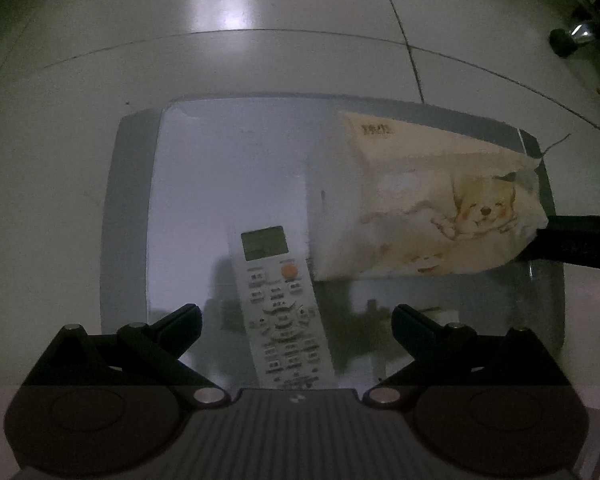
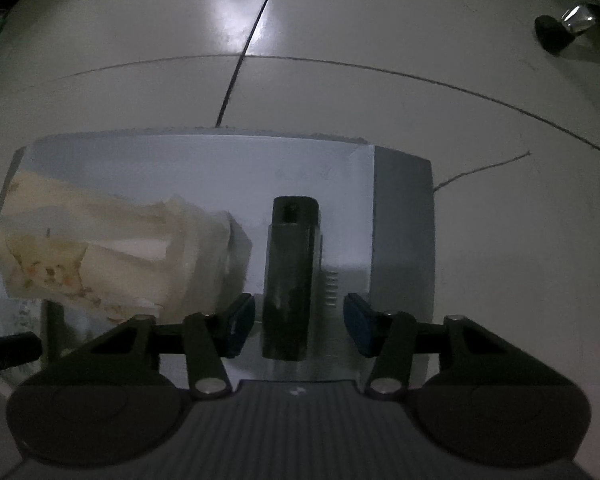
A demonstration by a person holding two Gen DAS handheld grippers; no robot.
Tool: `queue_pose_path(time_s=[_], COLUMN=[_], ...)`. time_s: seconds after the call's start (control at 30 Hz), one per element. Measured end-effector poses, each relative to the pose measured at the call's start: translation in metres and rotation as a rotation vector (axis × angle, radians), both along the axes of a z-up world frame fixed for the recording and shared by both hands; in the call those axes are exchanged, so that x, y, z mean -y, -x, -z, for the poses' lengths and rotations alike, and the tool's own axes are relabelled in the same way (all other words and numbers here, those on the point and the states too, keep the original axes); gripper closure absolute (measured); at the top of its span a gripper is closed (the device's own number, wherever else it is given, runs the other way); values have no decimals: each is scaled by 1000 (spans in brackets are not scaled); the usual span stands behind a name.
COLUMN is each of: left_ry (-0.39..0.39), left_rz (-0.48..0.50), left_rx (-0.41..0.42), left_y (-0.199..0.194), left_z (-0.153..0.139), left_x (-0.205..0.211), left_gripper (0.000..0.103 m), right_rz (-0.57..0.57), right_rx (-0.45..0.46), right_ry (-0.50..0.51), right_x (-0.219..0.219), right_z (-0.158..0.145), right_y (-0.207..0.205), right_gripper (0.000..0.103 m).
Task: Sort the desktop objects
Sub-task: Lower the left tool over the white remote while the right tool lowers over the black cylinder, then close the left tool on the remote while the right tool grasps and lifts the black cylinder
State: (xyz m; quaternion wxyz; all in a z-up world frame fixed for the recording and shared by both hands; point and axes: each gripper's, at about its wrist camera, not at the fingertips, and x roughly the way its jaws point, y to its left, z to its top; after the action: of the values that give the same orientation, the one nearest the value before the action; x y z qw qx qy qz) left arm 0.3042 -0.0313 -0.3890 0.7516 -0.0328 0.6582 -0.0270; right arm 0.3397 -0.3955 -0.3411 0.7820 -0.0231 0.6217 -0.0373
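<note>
A white remote control [image 1: 281, 308] with a small screen and an orange button lies on the glass tabletop [image 1: 220, 184]. My left gripper [image 1: 296, 330] is open, its fingers on either side of the remote's lower half. A cream tissue pack [image 1: 424, 204] with a puppy picture lies to the right of the remote; it also shows in the right wrist view [image 2: 112, 256]. In the right wrist view a dark rectangular block [image 2: 290, 280] lies lengthwise on the glass. My right gripper [image 2: 299, 328] is open, its fingers flanking the block's near end without touching it.
The glass top has a grey frame [image 2: 404, 232] and stands over a tiled floor [image 1: 260, 56]. Chair casters [image 1: 568, 40] stand at the far right. The right gripper's black body [image 1: 580, 240] reaches in beside the tissue pack.
</note>
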Motion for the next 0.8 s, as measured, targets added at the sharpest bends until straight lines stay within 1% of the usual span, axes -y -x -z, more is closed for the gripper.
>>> queue_pose_path(time_s=[0.03, 0.07, 0.1, 0.17, 0.23, 0.33, 0.5, 0.6, 0.63, 0.7, 0.73, 0.77, 0.8], left_ry=[1, 0, -1, -11, -21, -17, -15, -23, -36, -68, -68, -52, -46], left_rz=[0, -3, -7, -12, -19, -34, -35, -21, -22, -30, -28, -17, -7], left_rx=[-7, -8, -8, -15, -19, -20, -24, -28, -37, -52, -54, -53, -50], left_y=[-1, -1, 0, 0, 0, -1, -3, -3, -3, -4, -4, -3, -2], left_z=[4, 5, 7, 10, 13, 16, 20, 22, 23, 25, 26, 27, 28], left_x=[-2, -4, -5, -7, -9, -12, -12, -8, -7, -4, -3, -2, -1], left_gripper=[0, 2, 7, 13, 13, 13, 13, 13, 15, 39, 44, 54, 58], right_rz=[1, 0, -2, -6, -3, -4, -4, -7, -8, -10, -9, -8, -8], right_rx=[0, 0, 1, 3, 5, 7, 3, 0, -1, 2, 5, 9, 12], right_ry=[-4, -6, -8, -11, -17, -17, -16, -15, -15, -16, -18, -20, -21], right_x=[0, 0, 1, 1, 3, 6, 8, 7, 8, 10, 11, 13, 14], right_z=[0, 0, 1, 1, -1, -2, -5, -5, -6, -9, -10, -11, -11], right_y=[0, 0, 0, 1, 1, 2, 2, 2, 2, 2, 4, 5, 6], right_gripper=[64, 70, 71, 71, 71, 71, 71, 71, 71, 71, 71, 71, 71])
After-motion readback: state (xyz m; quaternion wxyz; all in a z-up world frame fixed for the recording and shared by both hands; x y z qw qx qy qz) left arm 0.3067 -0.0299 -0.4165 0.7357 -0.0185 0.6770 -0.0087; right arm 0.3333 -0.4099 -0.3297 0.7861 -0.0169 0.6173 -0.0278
